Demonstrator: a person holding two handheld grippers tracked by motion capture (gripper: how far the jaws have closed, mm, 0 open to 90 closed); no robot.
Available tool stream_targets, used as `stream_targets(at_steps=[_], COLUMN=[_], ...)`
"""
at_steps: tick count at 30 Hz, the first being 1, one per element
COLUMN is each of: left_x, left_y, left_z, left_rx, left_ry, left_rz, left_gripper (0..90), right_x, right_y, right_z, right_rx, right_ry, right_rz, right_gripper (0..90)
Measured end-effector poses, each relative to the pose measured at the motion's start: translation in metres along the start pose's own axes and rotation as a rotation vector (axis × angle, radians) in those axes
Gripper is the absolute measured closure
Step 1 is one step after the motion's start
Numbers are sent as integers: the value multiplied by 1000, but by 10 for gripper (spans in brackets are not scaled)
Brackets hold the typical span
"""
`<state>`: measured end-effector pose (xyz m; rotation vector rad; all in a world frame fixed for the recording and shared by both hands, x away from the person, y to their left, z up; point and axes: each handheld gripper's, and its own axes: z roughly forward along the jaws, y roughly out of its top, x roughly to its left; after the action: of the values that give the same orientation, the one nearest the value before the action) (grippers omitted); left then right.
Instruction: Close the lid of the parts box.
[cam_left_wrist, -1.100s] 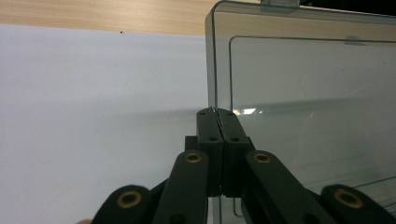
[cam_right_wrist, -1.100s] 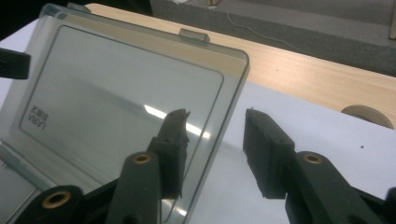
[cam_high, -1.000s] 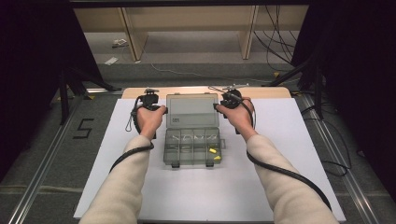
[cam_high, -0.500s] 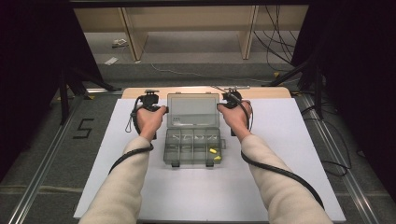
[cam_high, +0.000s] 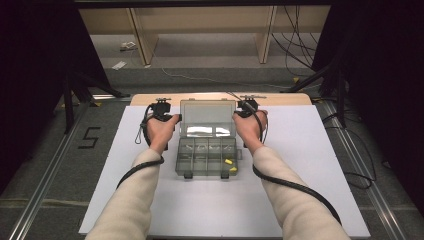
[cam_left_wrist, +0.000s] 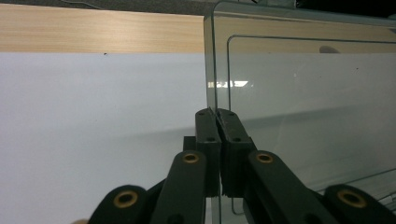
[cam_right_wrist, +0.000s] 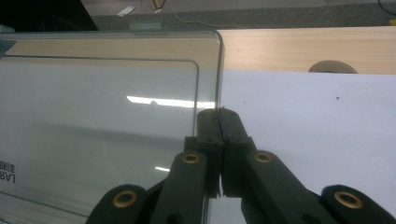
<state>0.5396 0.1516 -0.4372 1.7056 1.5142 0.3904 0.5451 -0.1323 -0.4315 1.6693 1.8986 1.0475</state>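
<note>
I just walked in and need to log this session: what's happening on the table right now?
A person is working a clear compartment box on the white table with a gripper in each hand. The left gripper is shut on the left edge of the raised lid, and the right gripper, whose jaws have just been closing, is now shut on its right edge. The lid stands open, and small yellow pieces lie in a front right compartment.

You are working over a white sheet (cam_high: 320, 165) covering a wooden table (cam_high: 280, 98); black cables (cam_high: 300, 45) are trailing beyond it.
</note>
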Motion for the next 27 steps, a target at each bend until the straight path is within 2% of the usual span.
stream_targets(at_steps=[2,6,9,13,16,20,22,25,27], left_x=[1,-1,-4,-7,-9,-7,-7,-7,-8], left_y=[1,8,19,31,36,35,34,35,35], left_z=[0,-1,-2,-5,-6,-3,-2,-1,-1], left_rx=[-2,-62,-89,-106,-96,-72,-67,-61,-57], left_ry=[-6,-10,7,26,29,53,50,40,51], left_rz=[10,22,24,22,25,8,4,15,19], left_gripper=[862,804,740,727,732,750,759,801,840], right_x=[1,2,3,4,3,3,3,3,3], right_y=[-1,-1,-1,-2,-3,-3,-3,-4,-4], right_z=[-1,-2,-4,-6,-7,-9,-10,-10,-11], right_rx=[-2,-15,-26,-35,-42,-45,-46,-50,-51], right_ry=[-1,4,7,8,13,16,15,18,18], right_rz=[10,-8,-19,-24,-23,-24,-24,-30,-31], right_gripper=[894,895,895,895,895,896,895,895,894])
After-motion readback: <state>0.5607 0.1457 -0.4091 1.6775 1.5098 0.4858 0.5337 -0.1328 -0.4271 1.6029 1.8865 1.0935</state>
